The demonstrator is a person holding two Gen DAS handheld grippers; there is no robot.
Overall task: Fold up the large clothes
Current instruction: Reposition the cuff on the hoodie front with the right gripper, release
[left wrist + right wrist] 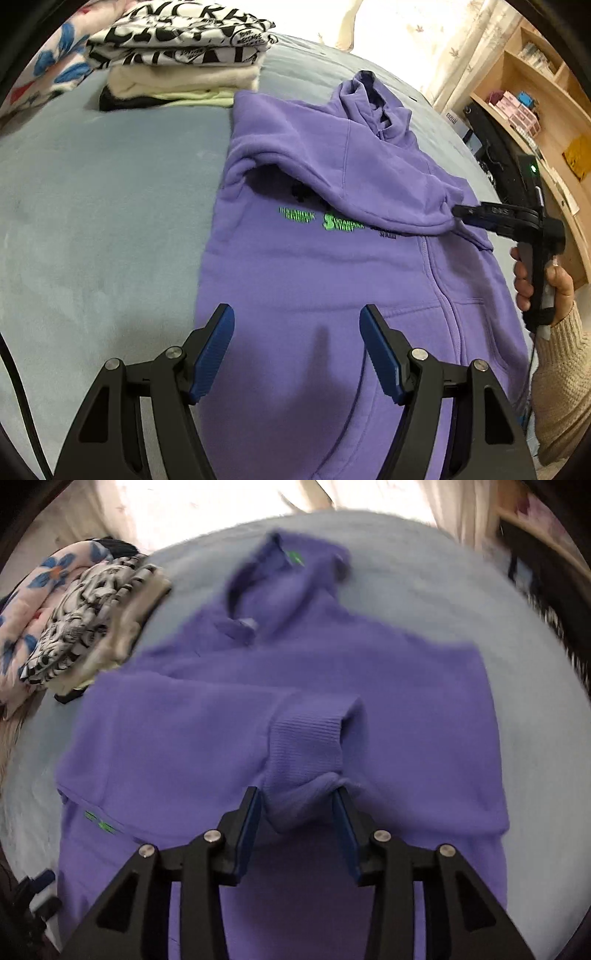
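1. Left gripper [297,354]: pointing steeply down over the lower front of the hoodie, blue pads [216,354] set wide apart, nothing between them, not touching the cloth as far as the view shows.
2. Right gripper [297,827]: also angled down; the ribbed cuff [306,746] of a sleeve sits bunched between its jaws. Jaws partly apart. Cuff fabric reaches both pads, but whether they actually press it, cannot tell; the right wrist view is motion-blurred.
3. In the left wrist view the right gripper [458,213] comes in from the right edge, tip at the sleeve end; a hand [535,284] in a cream knit sleeve [561,373] wraps its handle.
4. Purple hoodie [332,280]: lies front-up on a grey-blue bed cover [92,221], hood [369,99] at the far end, hem toward the grippers.
5. One sleeve [351,177] is drawn across the chest, partly covering green printed lettering [325,221].
6. Zip line and a front pocket seam show on the right half; fabric is fairly flat, a few soft creases.
7. Stack of folded clothes [177,55] at the far left of the bed, black-and-white print on top, cream and dark layers under it, just beside the hoodie's shoulder.
8. Floral fabric [55,62] lies behind the stack.
9. Wooden shelf [535,92] at right.
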